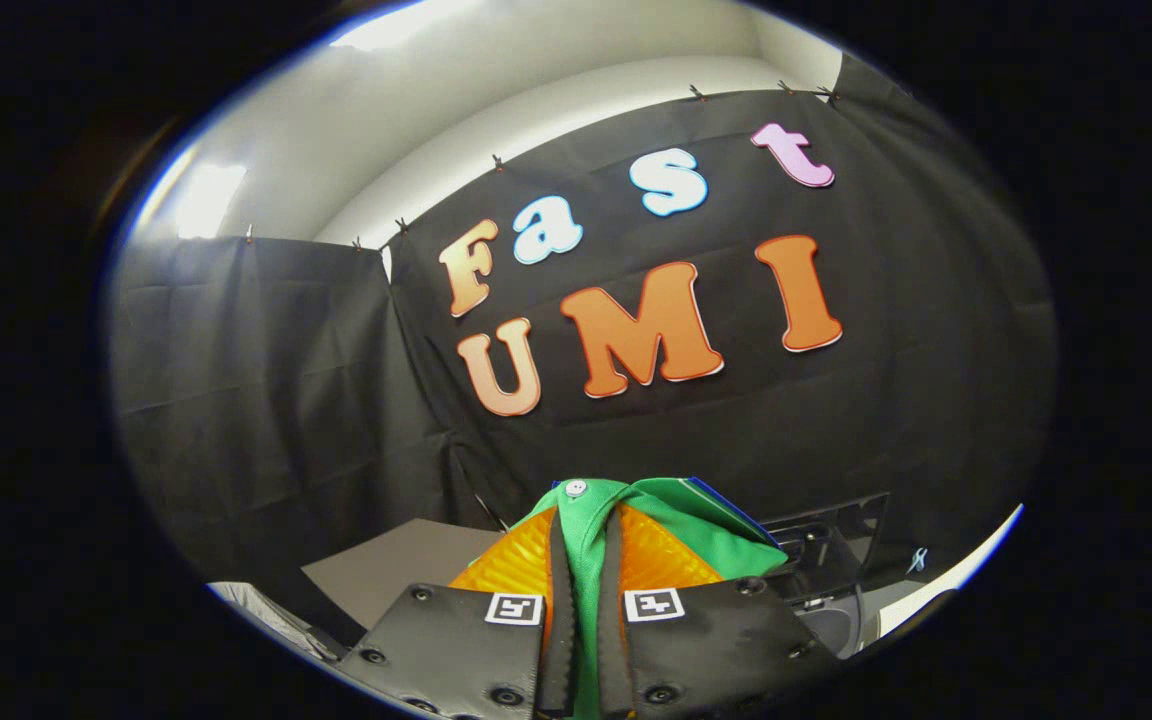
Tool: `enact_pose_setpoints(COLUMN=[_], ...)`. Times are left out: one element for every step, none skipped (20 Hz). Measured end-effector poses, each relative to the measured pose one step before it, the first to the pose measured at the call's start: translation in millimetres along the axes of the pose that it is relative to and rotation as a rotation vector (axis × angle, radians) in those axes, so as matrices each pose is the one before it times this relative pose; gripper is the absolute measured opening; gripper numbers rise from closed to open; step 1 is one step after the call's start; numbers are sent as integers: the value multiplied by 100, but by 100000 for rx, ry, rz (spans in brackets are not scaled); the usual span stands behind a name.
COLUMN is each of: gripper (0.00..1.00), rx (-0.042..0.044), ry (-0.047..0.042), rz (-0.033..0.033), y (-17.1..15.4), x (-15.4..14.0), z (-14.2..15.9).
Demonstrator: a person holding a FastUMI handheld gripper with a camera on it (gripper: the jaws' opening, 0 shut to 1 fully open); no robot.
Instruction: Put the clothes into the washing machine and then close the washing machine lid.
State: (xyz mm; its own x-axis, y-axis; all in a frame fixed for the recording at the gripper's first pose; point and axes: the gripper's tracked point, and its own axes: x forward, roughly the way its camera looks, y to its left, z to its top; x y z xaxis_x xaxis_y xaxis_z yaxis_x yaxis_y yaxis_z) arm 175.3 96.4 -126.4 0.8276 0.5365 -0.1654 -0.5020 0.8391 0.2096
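Between your two fingers, the green garment (588,560) is pinched tight: the gripper (584,560) is closed on a fold of it, a white button showing at the fold's top. The cloth sits lifted in front of the booth wall. At about four o'clock from the fingers lies dark machine hardware (826,560), likely the washing machine. Keep the pinch firm, swing toward it, lower well inside, then let go.

Black cloth wall (266,400) hangs below a white ceiling (496,90).
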Motion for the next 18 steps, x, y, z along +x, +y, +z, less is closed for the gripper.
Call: enact_pose_setpoints(gripper=[16, 16, 17, 17, 17, 17, 17, 17, 17, 17, 17, 17, 17, 17, 17, 17, 17, 17], rx=[-822, -263, 419, 630, 528, 617, 634, 557, 659, 890, 840, 475, -54, -263, -100, 65, 329, 569], ry=[2348, 3448, 3207, 2644, 2653, 2379, 2264, 2488, 2959, 3104, 3006, 3104, 3205, 3351, 3323, 3013, 3143, 3892], rz=[-859, -925, -637, -435, -434, -471, -483, -537, -381, -329, -218, 86, 121, 187, 19, 349, 340, 319], y=[-1569, -1584, -1301, -1280, -1055, -1186, -960, -1088, -847, -782, -608, -615, -444, 45, -219, -75, 67, -4], x=[-74, 226, 77, 457, 652, 946, 840, 754, 622, 748, 961, 658, 630, 1323, 1326, 1156, 785, 803], z=[-1096, -1375, -1339, -1273, -937, -1222, -879, -1256, -1368, -1438, -1434, -1733, -1442, -831, -1179, -1305, -1694, -1809])
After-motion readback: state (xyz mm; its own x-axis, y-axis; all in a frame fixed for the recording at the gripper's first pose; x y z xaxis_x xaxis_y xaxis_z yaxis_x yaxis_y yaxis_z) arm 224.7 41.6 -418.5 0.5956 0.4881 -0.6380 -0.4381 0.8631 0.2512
